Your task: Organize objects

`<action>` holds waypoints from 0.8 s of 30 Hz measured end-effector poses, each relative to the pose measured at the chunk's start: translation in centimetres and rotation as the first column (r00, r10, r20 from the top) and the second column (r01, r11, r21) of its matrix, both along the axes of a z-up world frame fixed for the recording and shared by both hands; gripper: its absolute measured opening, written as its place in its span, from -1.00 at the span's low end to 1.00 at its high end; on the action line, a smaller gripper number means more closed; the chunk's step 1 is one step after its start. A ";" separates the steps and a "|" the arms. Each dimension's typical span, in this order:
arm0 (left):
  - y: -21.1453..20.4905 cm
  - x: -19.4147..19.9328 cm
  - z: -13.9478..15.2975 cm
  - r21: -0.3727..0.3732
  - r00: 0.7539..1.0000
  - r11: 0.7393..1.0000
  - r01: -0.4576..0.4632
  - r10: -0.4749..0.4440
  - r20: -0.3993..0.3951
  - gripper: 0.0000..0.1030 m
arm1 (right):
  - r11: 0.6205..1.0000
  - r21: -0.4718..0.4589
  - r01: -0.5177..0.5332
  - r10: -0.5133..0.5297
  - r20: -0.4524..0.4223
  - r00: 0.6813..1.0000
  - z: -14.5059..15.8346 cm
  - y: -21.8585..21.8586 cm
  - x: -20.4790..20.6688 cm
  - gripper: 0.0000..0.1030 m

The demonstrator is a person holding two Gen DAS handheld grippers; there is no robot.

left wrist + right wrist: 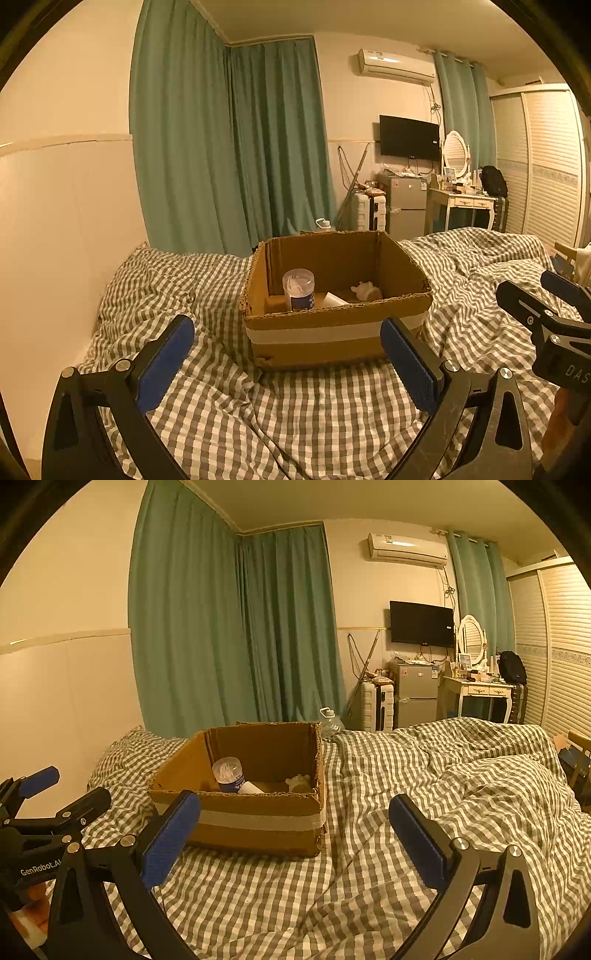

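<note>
An open cardboard box (325, 347) sits on the checked bed cover; it also shows in the right wrist view (258, 823). Inside stand a clear jar with a blue label (299, 290) (229, 774), a white tube (334, 299) (251, 787) and a small pale plush toy (365, 290) (298, 782). My left gripper (288, 354) is open and empty, just in front of the box. My right gripper (295, 834) is open and empty, in front of the box's right corner. Each gripper shows at the edge of the other's view.
The checked bed cover (424, 794) is rumpled to the right of the box. A wall runs along the left (55, 221). Green curtains (229, 147), a small fridge (406, 203), a suitcase (367, 212) and a dressing table (465, 203) stand beyond the bed.
</note>
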State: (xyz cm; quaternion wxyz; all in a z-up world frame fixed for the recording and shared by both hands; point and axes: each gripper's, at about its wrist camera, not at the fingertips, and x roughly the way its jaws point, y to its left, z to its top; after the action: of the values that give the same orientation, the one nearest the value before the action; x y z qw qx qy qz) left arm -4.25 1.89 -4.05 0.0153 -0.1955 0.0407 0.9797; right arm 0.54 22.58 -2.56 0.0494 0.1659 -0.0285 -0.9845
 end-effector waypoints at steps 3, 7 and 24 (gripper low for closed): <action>0.0 0.0 0.0 -0.002 1.000 1.000 0.001 -0.001 0.000 1.00 | 1.000 0.000 -0.003 0.003 0.000 1.000 0.0 -0.1 0.0 0.99; -0.1 -0.1 -0.1 -0.001 1.000 1.000 0.001 -0.001 0.005 1.00 | 1.000 0.002 -0.001 0.001 0.003 1.000 0.0 -0.1 -0.1 0.99; -0.3 0.0 -0.3 0.012 1.000 1.000 0.002 -0.002 0.010 1.00 | 1.000 -0.004 0.003 -0.003 0.005 1.000 -0.1 0.0 -0.3 0.99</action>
State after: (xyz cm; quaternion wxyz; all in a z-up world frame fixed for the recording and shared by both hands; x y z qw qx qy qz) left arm -4.26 1.58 -4.32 0.0176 -0.2004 0.0347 0.9789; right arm 0.24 22.59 -2.66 0.0483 0.1682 -0.0310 -0.9841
